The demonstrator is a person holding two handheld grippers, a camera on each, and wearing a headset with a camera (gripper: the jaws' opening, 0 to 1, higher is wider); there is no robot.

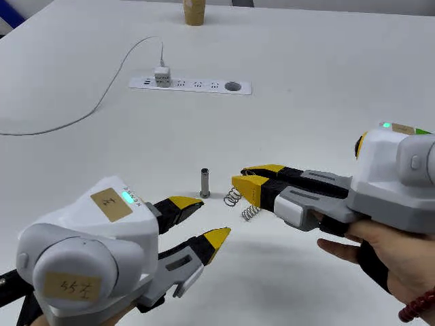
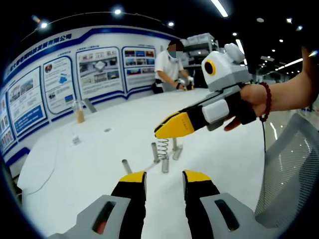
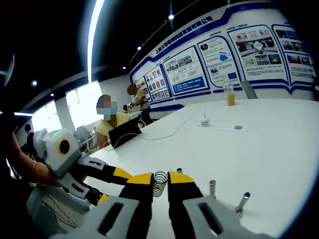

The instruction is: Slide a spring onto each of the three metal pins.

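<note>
left yellow-tipped tongs [image 1: 211, 219]: open, holding nothing | right yellow-tipped tongs [image 1: 239, 176]: closed on small coiled metal spring [image 3: 159, 184], just beside upright grey metal pin [image 1: 204, 183] on white worktop [image 1: 306, 81]

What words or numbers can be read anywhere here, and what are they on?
"55" plus an unclear handwritten character: rear sticker on the left gripper.
One handwritten character, unclear: top sticker on that gripper.
Chinese text, too small to read: wall posters.
Too small to read: label on the right gripper.
</note>
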